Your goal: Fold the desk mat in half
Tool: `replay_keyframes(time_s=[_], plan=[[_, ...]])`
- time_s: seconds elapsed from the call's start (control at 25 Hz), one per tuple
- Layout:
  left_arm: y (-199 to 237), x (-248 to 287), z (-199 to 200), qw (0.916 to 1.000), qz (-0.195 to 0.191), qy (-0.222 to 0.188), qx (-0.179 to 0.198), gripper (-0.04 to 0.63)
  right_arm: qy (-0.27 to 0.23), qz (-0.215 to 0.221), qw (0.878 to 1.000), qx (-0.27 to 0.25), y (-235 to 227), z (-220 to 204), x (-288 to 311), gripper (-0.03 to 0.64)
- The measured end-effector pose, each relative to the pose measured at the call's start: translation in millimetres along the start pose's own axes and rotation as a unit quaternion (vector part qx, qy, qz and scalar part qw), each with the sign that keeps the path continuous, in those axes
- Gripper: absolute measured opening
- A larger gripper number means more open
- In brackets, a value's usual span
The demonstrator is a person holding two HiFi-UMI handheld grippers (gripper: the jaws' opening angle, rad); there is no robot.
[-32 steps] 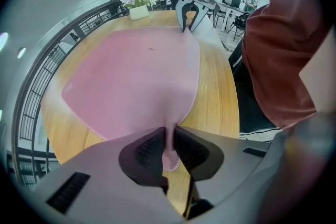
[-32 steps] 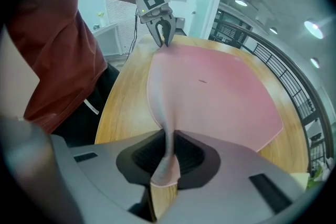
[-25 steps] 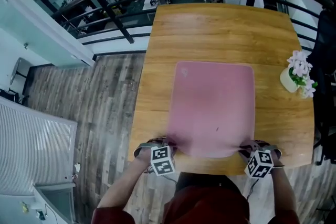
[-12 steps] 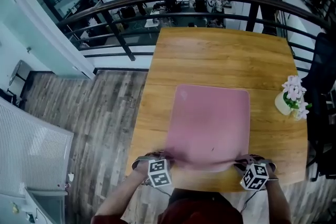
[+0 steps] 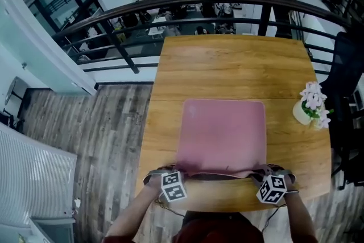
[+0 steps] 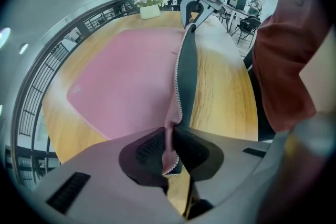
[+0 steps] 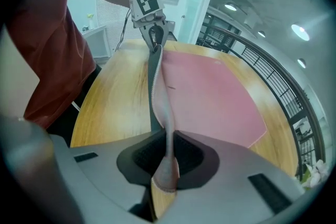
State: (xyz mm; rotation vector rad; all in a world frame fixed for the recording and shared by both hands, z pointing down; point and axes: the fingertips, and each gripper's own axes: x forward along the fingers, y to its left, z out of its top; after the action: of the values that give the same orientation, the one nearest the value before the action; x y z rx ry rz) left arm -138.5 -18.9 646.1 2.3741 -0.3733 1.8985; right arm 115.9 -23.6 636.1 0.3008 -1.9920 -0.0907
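Note:
A pink desk mat [image 5: 223, 134] with a dark underside lies on the wooden table [image 5: 227, 71]. Its near edge is lifted off the wood, and the grey underside shows along it [image 6: 186, 68]. My left gripper [image 5: 181, 174] is shut on the mat's near left corner, whose pink edge is pinched between the pads [image 6: 169, 152]. My right gripper [image 5: 263, 174] is shut on the near right corner, with the mat [image 7: 210, 86] clamped upright between its pads [image 7: 167, 157]. Each gripper shows in the other's view, at the far end of the raised edge.
A white pot of pale flowers [image 5: 310, 104] stands at the table's right edge, close to the mat's far right corner. A black railing [image 5: 170, 8] runs past the far end of the table. A dark chair [image 5: 347, 65] is at the right.
The mat's near edge has come up off the table and moved a little away from me, showing its dark underside. Both grippers keep their hold on the corners.

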Motion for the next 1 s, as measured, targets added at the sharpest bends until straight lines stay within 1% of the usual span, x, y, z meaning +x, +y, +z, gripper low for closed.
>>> replay_keyframes(time_s=[0.16, 0.28, 0.68, 0.84, 1.0], plan=[[5, 2, -2, 0.9999, -0.004, -0.011, -0.007, 0.074, 0.012, -0.002, 1.000, 0.003, -9, 1, 8, 0.054], [18, 2, 1, 0.9997, 0.008, -0.019, -0.011, 0.073, 0.012, -0.005, 1.000, 0.013, -16, 1, 8, 0.054], [58, 17, 13, 0.9996, 0.027, -0.008, 0.000, 0.069, 0.013, -0.016, 0.999, 0.034, -44, -6, 28, 0.054], [67, 18, 15, 0.9995, 0.030, -0.013, -0.001, 0.069, 0.012, -0.026, 0.999, 0.040, -51, -7, 30, 0.054], [79, 18, 16, 0.9990, 0.042, -0.015, 0.002, 0.069, 0.013, -0.035, 0.998, 0.040, -61, -4, 32, 0.054]])
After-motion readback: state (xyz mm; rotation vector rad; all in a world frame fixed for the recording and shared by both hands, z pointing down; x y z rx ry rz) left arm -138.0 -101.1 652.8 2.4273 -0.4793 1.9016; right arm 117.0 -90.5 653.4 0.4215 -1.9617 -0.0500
